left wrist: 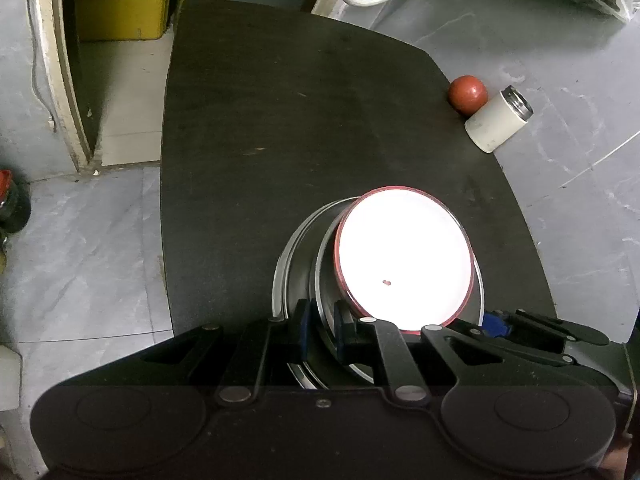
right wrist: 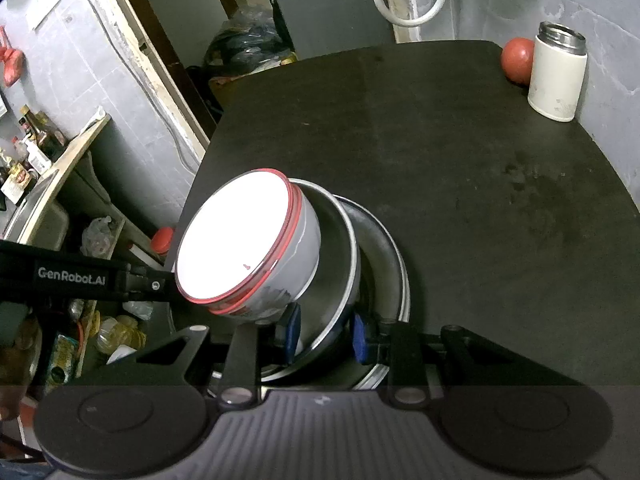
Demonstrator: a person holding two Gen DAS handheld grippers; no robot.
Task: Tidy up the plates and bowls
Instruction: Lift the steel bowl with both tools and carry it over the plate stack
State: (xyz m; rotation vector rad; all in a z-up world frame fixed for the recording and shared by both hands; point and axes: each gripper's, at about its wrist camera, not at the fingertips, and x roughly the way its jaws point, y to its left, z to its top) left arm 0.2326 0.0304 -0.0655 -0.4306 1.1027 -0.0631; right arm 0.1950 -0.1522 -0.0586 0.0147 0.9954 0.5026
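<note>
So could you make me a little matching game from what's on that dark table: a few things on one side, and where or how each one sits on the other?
Things:
1. red-rimmed bowl
2. red ball
3. white flask
4. steel plates

Places or states:
A. upright at the far right edge, lid off
B. tilted, nested in the steel dishes
C. stacked at the near edge, between tool fingers
D. behind the flask, touching it

Pairs: 1-B, 2-D, 3-A, 4-C
</note>
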